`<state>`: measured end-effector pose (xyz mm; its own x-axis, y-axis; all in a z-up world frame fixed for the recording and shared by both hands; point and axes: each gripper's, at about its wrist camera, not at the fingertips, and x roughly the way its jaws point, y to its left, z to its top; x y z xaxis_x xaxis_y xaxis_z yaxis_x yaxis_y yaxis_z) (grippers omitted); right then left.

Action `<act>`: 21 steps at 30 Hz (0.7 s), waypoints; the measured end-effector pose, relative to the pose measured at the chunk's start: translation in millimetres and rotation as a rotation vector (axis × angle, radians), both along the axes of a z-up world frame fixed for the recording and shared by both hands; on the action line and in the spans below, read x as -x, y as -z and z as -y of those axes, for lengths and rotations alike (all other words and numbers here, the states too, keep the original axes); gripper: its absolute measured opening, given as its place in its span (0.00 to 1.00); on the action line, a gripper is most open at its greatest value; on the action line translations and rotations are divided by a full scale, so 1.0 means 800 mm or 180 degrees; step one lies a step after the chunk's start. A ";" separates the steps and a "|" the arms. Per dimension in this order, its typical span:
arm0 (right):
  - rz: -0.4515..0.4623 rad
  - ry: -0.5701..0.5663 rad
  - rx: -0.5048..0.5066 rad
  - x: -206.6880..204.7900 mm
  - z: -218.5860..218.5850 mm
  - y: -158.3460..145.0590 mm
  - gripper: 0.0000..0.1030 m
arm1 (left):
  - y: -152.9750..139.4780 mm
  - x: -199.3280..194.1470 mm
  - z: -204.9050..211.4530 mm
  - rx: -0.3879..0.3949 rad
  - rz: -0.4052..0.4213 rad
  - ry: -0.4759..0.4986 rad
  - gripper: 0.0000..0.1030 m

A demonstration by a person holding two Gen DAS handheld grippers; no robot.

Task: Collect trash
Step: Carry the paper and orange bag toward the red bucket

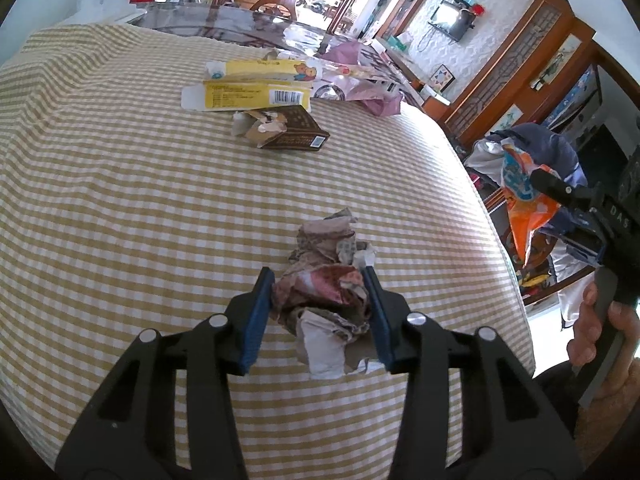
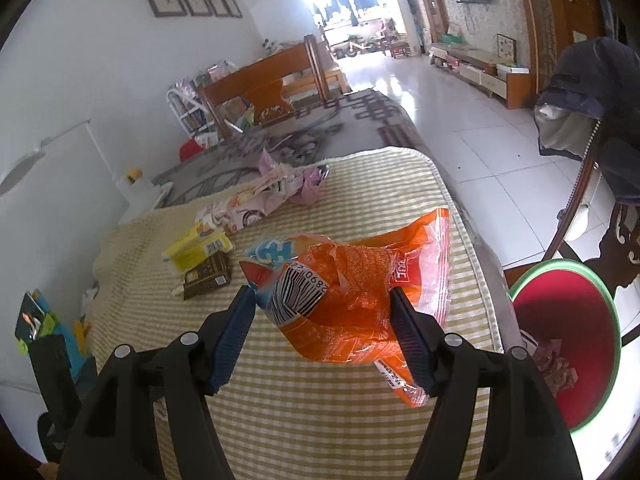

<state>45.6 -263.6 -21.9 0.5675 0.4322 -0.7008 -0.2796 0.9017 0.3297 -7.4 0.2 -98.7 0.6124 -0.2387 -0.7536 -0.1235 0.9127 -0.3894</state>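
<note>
**A:** Where is the trash, and how much room is there around it?

**B:** A crumpled paper wad (image 1: 326, 280), pinkish-brown with a white torn flap, lies on the checked tablecloth (image 1: 120, 184), near the rounded right edge of the table. The left gripper (image 1: 320, 300) has its blue ribbed pads on either side of the wad and touching its flanks; it is clamped on it at a narrow spread. Left of the wad the cloth is bare and flat, with plenty of open space.

**A:** And the other tongs?

**B:** The right gripper (image 2: 322, 320) holds a crinkly orange plastic wrapper (image 2: 352, 296) with a barcode, pinched between pads set fairly wide. The wrapper hangs above the cloth close to the table's edge. Just past that edge stands a round bin (image 2: 616, 344) with a green rim and a red inside, some paper already lying in it.

**A:** What else is on the table?

**B:** Farther back, well apart from the wad: a flattened yellow carton (image 1: 256, 96), a torn brown box (image 1: 292, 132) touching it, and thin pink plastic packaging (image 1: 360, 84) beside them.
</note>
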 end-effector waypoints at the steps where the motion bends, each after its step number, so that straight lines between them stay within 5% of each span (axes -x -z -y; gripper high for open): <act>1: -0.0011 0.0017 -0.0019 -0.001 0.002 0.000 0.65 | 0.001 0.000 0.000 0.0003 -0.0006 -0.0002 0.42; 21: 0.0073 0.0227 -0.0027 0.005 0.023 -0.007 0.65 | 0.001 0.003 0.008 0.0134 0.0068 0.0120 0.42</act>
<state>41.9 -281.8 -16.4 0.6130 0.3961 -0.6837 -0.2225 0.9168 0.3317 -10.0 -6.5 -99.5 0.6183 -0.2930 -0.7292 -0.0806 0.8994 -0.4297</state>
